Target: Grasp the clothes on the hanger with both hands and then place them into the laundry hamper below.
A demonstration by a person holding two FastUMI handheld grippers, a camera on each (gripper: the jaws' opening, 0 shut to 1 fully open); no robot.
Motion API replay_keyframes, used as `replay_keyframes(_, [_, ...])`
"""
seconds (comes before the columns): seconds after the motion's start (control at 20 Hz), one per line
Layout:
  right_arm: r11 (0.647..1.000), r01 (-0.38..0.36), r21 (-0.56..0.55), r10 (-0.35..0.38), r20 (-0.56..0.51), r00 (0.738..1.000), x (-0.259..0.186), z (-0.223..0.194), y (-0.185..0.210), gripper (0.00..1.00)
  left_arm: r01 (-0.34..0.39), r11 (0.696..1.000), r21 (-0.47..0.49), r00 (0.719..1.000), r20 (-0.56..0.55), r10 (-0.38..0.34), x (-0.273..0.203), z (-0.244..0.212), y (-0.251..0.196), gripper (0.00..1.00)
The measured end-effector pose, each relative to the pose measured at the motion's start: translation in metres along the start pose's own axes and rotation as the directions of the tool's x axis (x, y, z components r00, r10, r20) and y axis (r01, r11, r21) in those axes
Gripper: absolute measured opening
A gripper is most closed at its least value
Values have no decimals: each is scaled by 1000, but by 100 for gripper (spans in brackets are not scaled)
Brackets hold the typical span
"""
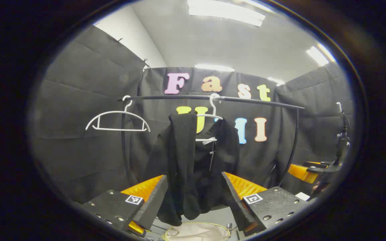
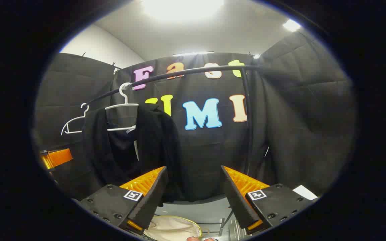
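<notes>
In the left gripper view, an empty white plastic hanger (image 1: 117, 120) hangs on the far left end of a thin black metal rail (image 1: 179, 97). To its right, a second white plastic hanger (image 1: 209, 125) hangs from the same rail, and the black cloth garment (image 1: 186, 167) is draped over it. The garment hangs down in dark folds. Its lower part shows between the two fingers of the left gripper (image 1: 194, 201), but it is farther off and the fingers do not touch it. This gripper is wide open and holds nothing. Right below the garment, at the bottom edge, sits the pale cloth laundry hamper with a yellow rim (image 1: 196, 231). Far to the right, part of the other gripper (image 1: 308, 170) peeks in near the rail's bent leg.

In the right gripper view, the empty white hanger (image 2: 74, 124) is at the left. Next comes the hanger with the black garment (image 2: 126, 147) on it, under the curved black rail (image 2: 186, 72). The garment is to the left of the right gripper (image 2: 193, 197), near its left finger. This gripper is also wide open, with nothing between its fingers. The pale hamper (image 2: 173, 229) sits low down, below the fingers. A small white paper (image 2: 305, 192) lies at the right.
</notes>
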State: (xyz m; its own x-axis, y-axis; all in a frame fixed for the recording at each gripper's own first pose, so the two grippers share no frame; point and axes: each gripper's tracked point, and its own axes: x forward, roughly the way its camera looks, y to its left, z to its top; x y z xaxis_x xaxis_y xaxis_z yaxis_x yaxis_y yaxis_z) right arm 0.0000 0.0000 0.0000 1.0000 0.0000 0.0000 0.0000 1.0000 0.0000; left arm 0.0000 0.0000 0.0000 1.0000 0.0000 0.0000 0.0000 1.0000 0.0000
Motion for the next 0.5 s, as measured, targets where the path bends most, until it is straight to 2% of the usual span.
replay_keyframes(0.1, [1000, 6, -9, -6, -1, 1000, 1, 0, -2, 98, -1, 1000, -6, 1000, -2, 1, 2, 0, 1, 93])
replay_keyframes(0.5, [998, 57, -10, -57, -19, 998, 2, -4, -7, 98, 35, 999, 21, 999, -6, -35, 7, -2, -5, 93])
